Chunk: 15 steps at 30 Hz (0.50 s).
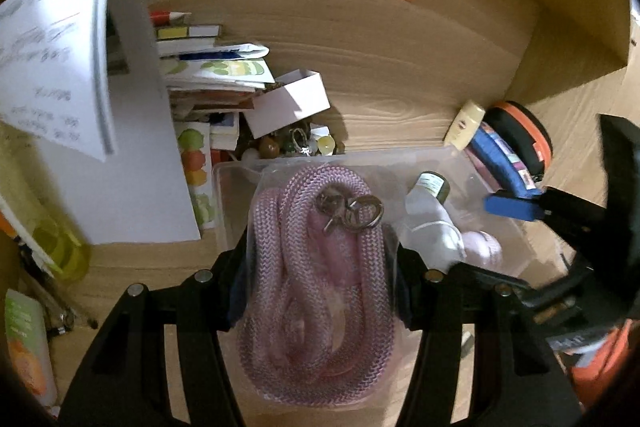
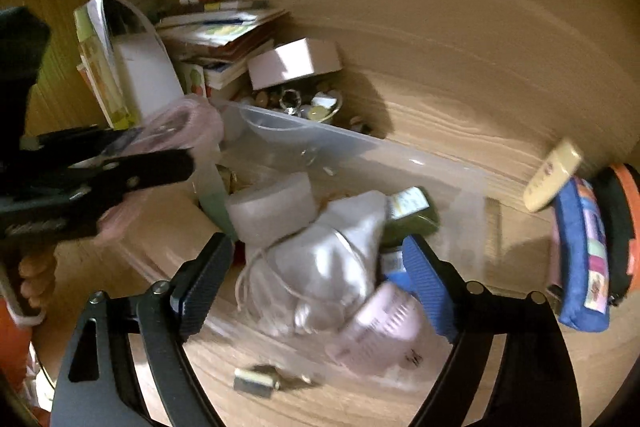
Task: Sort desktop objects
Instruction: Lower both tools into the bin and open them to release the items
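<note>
My left gripper (image 1: 320,255) is shut on a coiled pink rope (image 1: 316,299) with a metal clasp, sealed in a clear bag. It hangs over the near left part of a clear plastic bin (image 1: 224,171). In the right wrist view the left gripper (image 2: 120,171) shows at the left with the pink bag (image 2: 196,123). My right gripper (image 2: 316,247) stands open above the bin (image 2: 360,143). Below its blue fingers (image 2: 424,275) lie a white drawstring pouch (image 2: 332,251), a pink round brush (image 2: 380,323), a green bottle (image 2: 412,215) and a pale cylinder (image 2: 272,207). The pads touch none of them.
A stack of books (image 1: 212,75), a white box (image 1: 292,99) and a heap of beads (image 1: 296,143) stand behind the bin. A cream tube (image 1: 466,125), a blue pouch (image 1: 504,159) and an orange-black case (image 1: 528,131) lie right. White papers (image 1: 52,59) lean left. A metal clip (image 2: 256,381) lies near.
</note>
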Tool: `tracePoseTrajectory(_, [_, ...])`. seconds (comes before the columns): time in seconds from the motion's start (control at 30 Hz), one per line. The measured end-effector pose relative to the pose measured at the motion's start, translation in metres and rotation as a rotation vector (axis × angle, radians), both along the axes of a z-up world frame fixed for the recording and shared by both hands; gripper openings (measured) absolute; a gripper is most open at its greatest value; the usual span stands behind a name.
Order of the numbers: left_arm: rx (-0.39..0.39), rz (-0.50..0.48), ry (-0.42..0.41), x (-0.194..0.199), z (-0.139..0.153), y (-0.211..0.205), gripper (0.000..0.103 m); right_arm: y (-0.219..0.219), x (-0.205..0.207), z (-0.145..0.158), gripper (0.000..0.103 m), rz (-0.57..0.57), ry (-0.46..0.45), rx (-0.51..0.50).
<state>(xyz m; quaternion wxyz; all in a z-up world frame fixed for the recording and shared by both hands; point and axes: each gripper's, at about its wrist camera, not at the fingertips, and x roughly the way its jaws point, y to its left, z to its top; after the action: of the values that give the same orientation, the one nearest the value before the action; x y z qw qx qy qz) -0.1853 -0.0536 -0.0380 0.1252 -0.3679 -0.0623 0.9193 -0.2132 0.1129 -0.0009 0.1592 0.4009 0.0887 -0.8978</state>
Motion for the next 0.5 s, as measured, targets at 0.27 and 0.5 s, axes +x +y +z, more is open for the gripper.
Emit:
tracePoseTrajectory(0.27, [-0.120, 0.008, -0.012, -0.011, -0.012, 0.021, 0.060, 0.019, 0.026, 0.007, 0.087, -0.019, 0.065, 0.006])
tracePoseTrajectory(0.5, [-0.186, 0.029, 0.023, -0.003, -0.008, 0.029, 0.072, 0.023, 0.036, 0.003, 0.087, -0.035, 0.075, 0.017])
